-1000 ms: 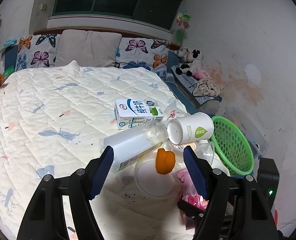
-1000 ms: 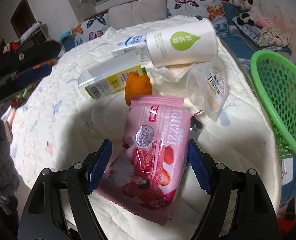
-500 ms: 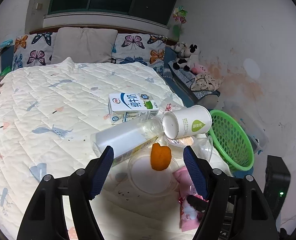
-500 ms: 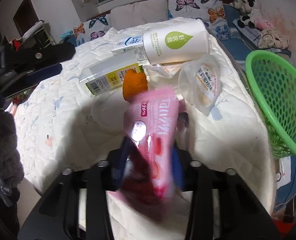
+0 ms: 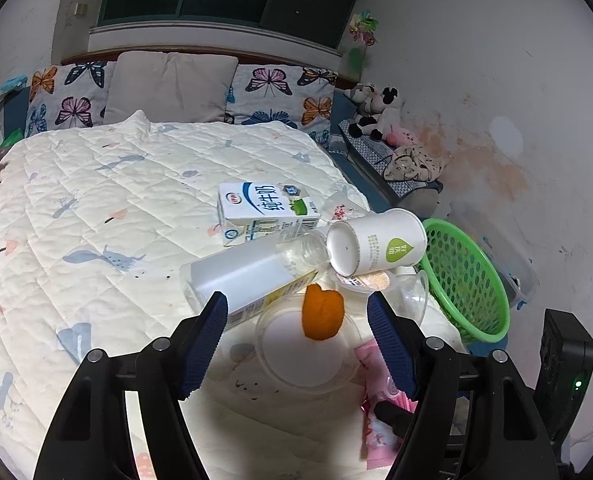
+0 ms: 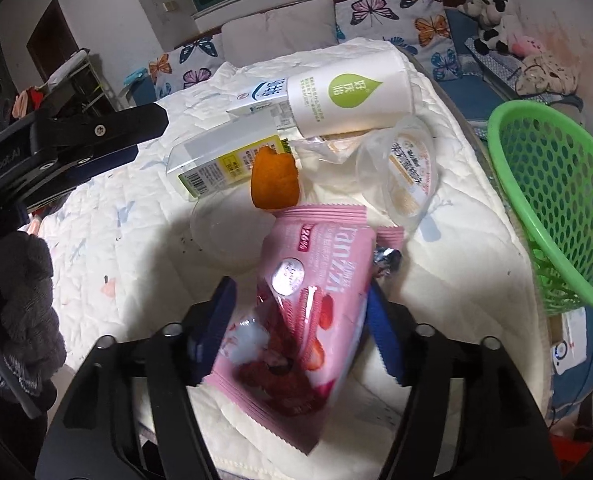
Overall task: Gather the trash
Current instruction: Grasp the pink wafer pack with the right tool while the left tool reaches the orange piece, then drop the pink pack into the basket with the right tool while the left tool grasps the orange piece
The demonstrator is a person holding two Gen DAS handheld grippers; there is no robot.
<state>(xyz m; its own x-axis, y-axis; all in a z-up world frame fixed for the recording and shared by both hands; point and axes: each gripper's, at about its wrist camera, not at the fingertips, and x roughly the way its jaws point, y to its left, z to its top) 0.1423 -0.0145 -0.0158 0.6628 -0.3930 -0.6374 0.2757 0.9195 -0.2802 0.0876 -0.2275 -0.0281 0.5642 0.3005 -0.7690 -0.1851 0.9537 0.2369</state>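
Observation:
A pile of trash lies on the quilted bed near its right edge: a pink snack bag, an orange peel, a clear bottle, a white paper cup, a milk carton and a clear plastic cup. My right gripper straddles the pink bag. Its jaws are opening, and the crumpled bag leans between them. My left gripper hovers open over the peel and a clear round lid, holding nothing.
A green mesh basket stands just past the bed's right edge, beside the wall. Butterfly pillows line the headboard, and soft toys sit in the far right corner. A black device stands low on the right.
The right gripper's jaws closed on the pink bag and squeezed it upright, then spread apart again with the bag left crumpled and tilted between them. The left gripper has hardly moved.

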